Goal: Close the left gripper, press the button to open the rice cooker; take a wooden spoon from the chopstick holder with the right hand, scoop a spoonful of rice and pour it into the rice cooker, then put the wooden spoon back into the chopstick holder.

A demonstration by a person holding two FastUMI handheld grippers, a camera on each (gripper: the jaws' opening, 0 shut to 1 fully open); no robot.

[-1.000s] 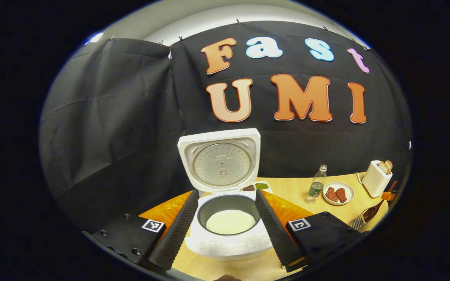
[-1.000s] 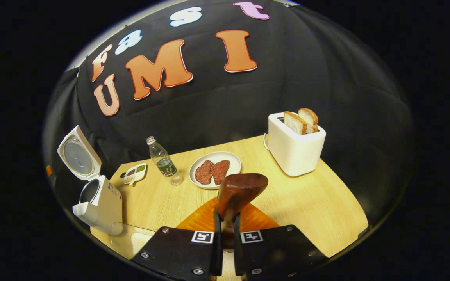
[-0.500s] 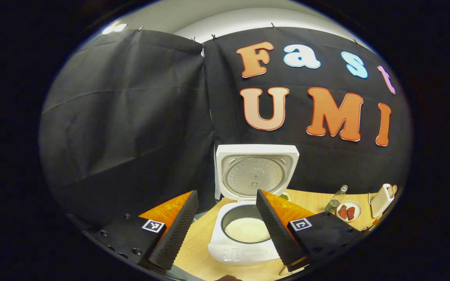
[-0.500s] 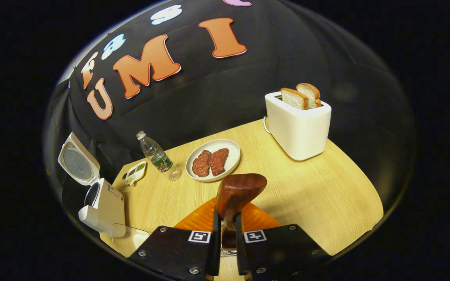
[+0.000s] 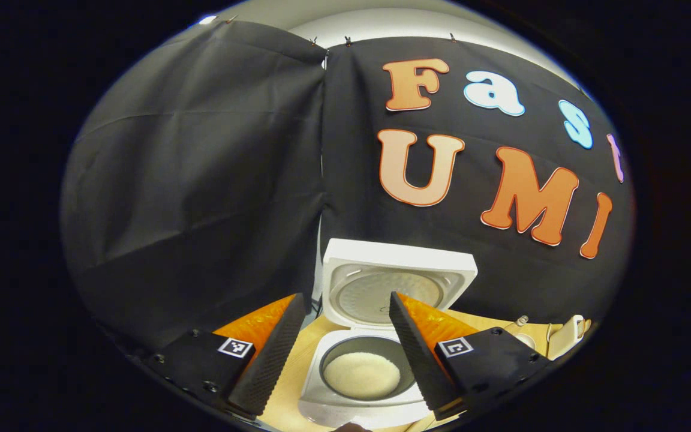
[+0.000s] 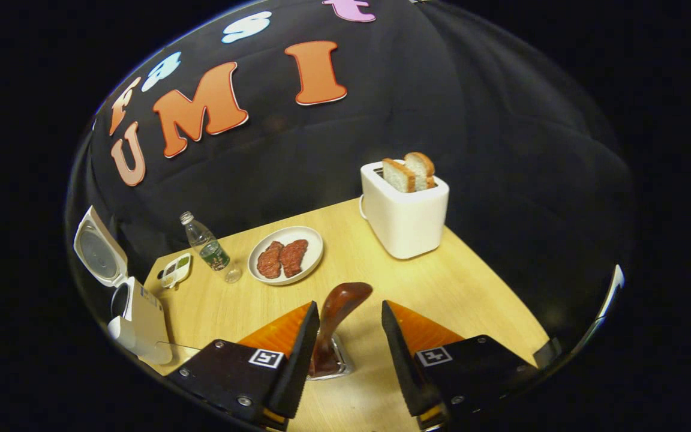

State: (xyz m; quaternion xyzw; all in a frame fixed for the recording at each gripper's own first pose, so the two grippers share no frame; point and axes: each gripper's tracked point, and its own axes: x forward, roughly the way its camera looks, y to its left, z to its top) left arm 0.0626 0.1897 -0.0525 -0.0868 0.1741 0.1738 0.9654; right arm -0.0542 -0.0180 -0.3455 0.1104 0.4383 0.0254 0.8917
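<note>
Right gripper (image 6: pixel 345 348) with fingers spread wide, gripping nothing; wooden spoon (image 6: pixel 336 315) standing bowl-up between them, leaning toward the left finger, touching or just beside it, hard to tell which. Handle sunk in the chopstick holder (image 6: pixel 329 366), a small shiny metal cup on the pale wood-grain counter (image 6: pixel 471 288). Spoon back in its holder, so last step judged done or nearly so. Spoon dark, reddish-brown, glossy, with a rounded bowl; likely light, stiff and a little slick from the polish, best taken on the neck just under the bowl, squarely, to stop it twisting. Holder probably light enough to tip if nudged. Left gripper (image 5: pixel 345 354) also with fingers well apart, empty, ribbed inner faces framing the rice cooker (image 5: pixel 381 405): smooth white plastic shell, lid (image 5: pixel 398 282) swung up and showing a round metal inner plate, dark pot holding a flat mound of white rice (image 5: pixel 361 375). Farther off in the right gripper view, a boxy white toaster (image 6: pixel 404 216) with two bread slices, a plate of reddish meat (image 6: pixel 285 255), a clear bottle (image 6: pixel 206 247).
</note>
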